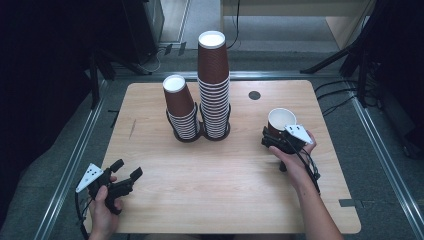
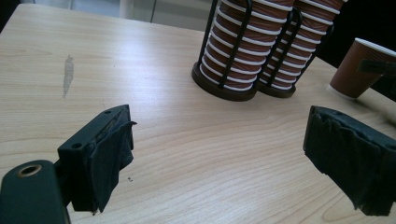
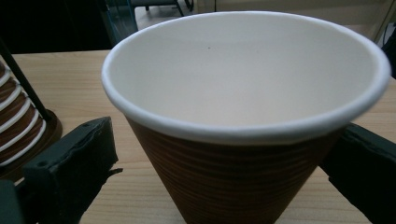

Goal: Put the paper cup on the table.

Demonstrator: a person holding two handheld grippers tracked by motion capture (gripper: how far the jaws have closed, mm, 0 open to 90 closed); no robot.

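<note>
A single brown ribbed paper cup [image 1: 280, 120] with a white inside stands upright on the wooden table [image 1: 225, 195] at the right. My right gripper [image 1: 272, 136] is open, one jaw on each side of the cup's lower body. The right gripper view shows the cup [image 3: 243, 158] up close, with a clear gap between it and the left jaw. My left gripper [image 1: 127, 169] rests low at the front left, open and holding nothing. In the left gripper view its jaws [image 2: 219, 135] frame bare wood, and the cup [image 2: 355, 70] shows far right.
Two black wire holders hold stacks of brown cups at the table's middle back: a tall stack [image 1: 214, 85] and a shorter, leaning stack [image 1: 180, 107] to its left. A dark round cap [image 1: 254, 95] sits in the tabletop behind the single cup. Cables lie on the floor beyond.
</note>
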